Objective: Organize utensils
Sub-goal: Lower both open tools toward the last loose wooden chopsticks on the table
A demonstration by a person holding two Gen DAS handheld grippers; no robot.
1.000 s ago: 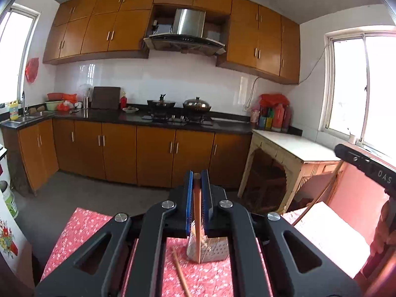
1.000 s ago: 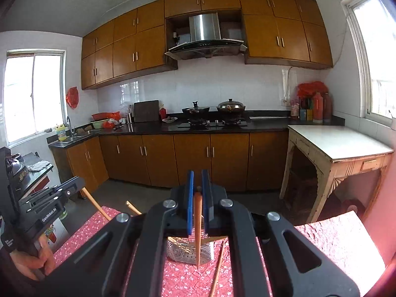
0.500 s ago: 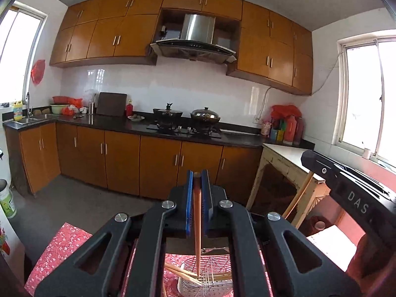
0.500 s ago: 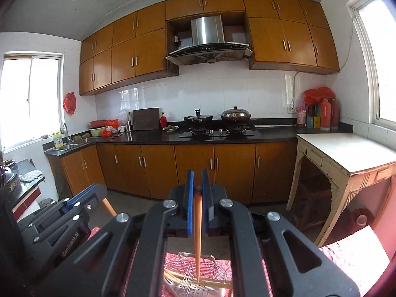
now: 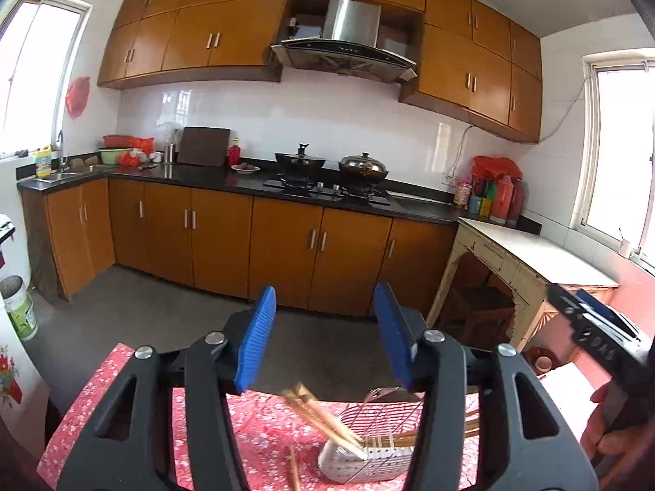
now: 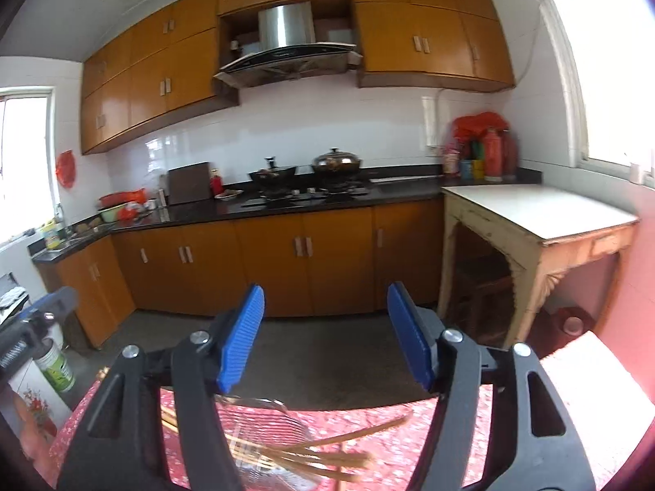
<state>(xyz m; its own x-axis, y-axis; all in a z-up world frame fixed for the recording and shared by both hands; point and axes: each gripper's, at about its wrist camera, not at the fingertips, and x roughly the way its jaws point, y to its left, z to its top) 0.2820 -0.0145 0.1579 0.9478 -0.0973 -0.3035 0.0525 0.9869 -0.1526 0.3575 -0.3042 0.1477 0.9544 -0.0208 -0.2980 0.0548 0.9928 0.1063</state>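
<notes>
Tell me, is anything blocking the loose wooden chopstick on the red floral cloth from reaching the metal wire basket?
Nothing visible does. The loose wooden chopstick lies on the red floral cloth just left of the metal wire basket, with only bare cloth between.

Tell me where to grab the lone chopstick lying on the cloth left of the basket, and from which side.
Grip the chopstick mid-shaft, coming from above with the fingers across its width. It lies flat on the red cloth, apart from the basket, so there is room either side. Its near end is hidden, so the true middle is a guess.
</notes>
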